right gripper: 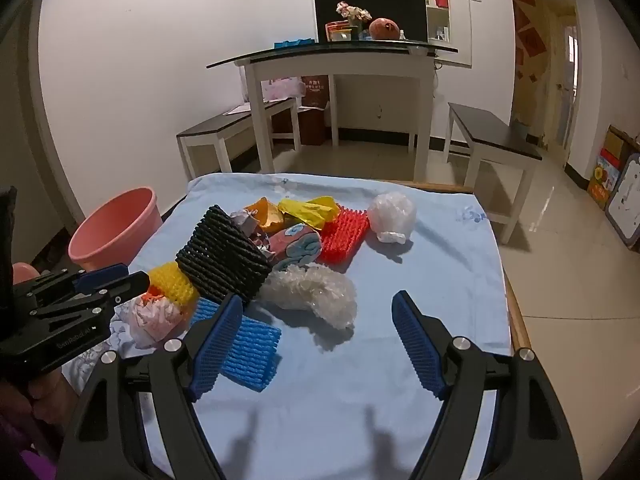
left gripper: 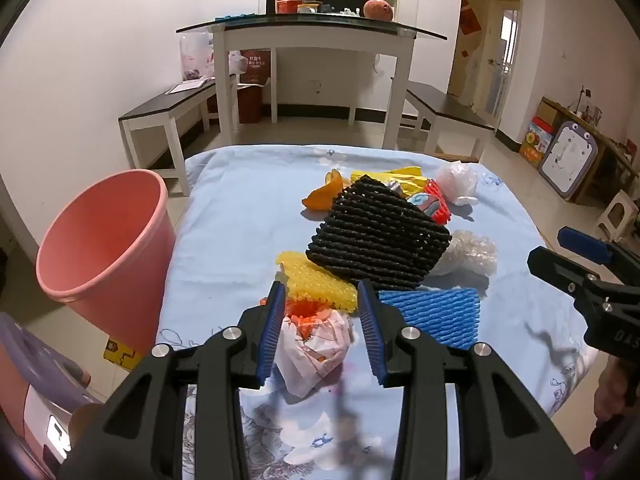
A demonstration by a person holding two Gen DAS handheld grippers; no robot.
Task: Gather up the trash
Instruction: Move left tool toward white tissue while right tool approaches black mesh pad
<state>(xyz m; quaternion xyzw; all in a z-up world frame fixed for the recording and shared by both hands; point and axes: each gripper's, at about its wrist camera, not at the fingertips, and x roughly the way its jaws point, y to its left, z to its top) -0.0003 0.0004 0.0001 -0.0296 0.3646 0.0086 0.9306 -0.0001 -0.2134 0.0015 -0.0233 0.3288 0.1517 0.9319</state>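
A pile of trash lies on the blue cloth (left gripper: 240, 216): a black foam net (left gripper: 376, 236), a yellow foam net (left gripper: 316, 280), a blue foam net (left gripper: 432, 316), bubble wrap (left gripper: 468, 252) and a crumpled white bag with orange scraps (left gripper: 316, 348). My left gripper (left gripper: 322, 286) is open, and the white bag lies between its fingers with a gap at the right pad. My right gripper (right gripper: 319, 296) hangs wide open above the cloth. The bubble wrap (right gripper: 316, 292) lies just beyond its tips and the blue foam net (right gripper: 248, 348) beside its left finger. A pink bucket (left gripper: 104, 240) stands on the floor to the left.
Farther back lie a red foam net (right gripper: 344, 232), a white bag ball (right gripper: 392, 212), a yellow bag (right gripper: 308, 208) and orange peel (right gripper: 264, 210). The table's wooden edge (right gripper: 516, 320) shows at the right. A white glass-topped table (left gripper: 312, 36) and benches stand behind.
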